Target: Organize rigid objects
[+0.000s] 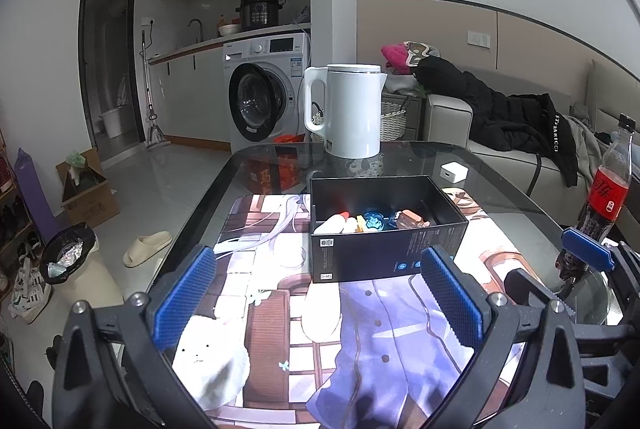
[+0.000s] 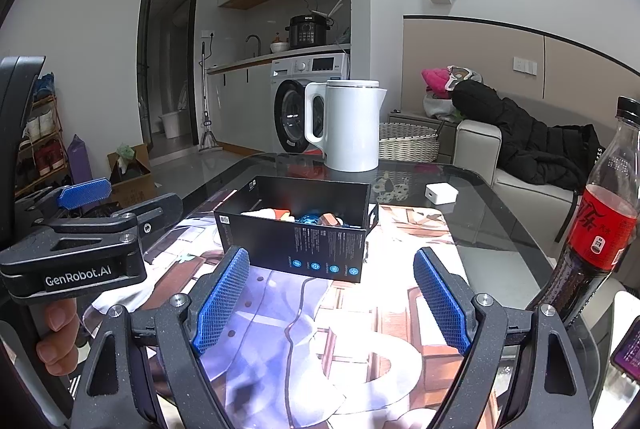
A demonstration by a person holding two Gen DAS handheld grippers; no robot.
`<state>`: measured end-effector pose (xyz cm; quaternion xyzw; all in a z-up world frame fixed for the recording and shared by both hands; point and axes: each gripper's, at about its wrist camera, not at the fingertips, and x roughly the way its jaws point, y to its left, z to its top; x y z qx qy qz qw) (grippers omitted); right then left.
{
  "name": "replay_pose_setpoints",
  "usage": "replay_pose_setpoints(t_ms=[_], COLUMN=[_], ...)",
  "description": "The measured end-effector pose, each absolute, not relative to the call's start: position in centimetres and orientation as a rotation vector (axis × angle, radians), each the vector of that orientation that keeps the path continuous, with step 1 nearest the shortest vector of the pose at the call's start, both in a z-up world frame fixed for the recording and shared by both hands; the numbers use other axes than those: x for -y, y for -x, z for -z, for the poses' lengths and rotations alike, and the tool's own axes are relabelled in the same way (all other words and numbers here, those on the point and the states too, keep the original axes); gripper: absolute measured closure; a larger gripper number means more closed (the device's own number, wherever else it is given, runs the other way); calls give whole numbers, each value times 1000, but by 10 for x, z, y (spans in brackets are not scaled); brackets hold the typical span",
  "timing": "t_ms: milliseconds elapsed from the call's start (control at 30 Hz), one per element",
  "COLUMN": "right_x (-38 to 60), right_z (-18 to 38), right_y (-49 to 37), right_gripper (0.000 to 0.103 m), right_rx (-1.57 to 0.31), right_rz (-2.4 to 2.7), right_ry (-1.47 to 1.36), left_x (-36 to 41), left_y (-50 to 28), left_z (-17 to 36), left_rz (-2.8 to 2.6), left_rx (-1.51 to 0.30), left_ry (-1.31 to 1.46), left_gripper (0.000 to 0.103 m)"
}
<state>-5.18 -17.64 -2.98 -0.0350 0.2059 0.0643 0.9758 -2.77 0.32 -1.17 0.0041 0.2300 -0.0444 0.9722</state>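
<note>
Contents of the black box (image 1: 384, 249) on the bench mat are partly hidden by its walls. Left gripper (image 1: 320, 305) and right gripper (image 2: 332, 303) fingers are spread wide, nothing held.

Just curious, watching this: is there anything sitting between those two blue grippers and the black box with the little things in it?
Nothing visible. Only bare printed mat lies between the black box and the open right gripper, and likewise before the open left gripper.
</note>
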Motion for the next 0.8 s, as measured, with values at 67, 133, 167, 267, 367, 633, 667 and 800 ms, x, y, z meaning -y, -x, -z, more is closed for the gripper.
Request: replay_pose_setpoints(t_ms=[67, 133, 167, 267, 367, 633, 667, 800], right_x=[177, 177, 177, 178, 178, 177, 177, 177], right_z=[30, 30, 30, 31, 30, 30, 30, 30], right_y=[52, 51, 51, 51, 51, 50, 50, 50], right_gripper=[17, 17, 17, 17, 17, 17, 17, 17], right_rx=[-413, -415, -415, -418, -420, -423, -424, -423], right_rz=[-130, -133, -132, -134, -135, -136, -137, -138], right_ry=[71, 72, 73, 72, 74, 76, 77, 78], left_x=[-2, -2, -1, -1, -1, -1, -1, -1], left_y=[28, 28, 27, 28, 28, 28, 28, 30], left_z=[11, 11, 11, 11, 11, 10, 10, 10], left_rz=[89, 92, 92, 93, 94, 91, 91, 98], left_rx=[-462, -461, -461, -460, -461, -460, -460, -453], left_ry=[-12, -12, -12, -12, -11, -10, -11, -5], left_gripper=[0, 0, 0, 0, 0, 0, 0, 0])
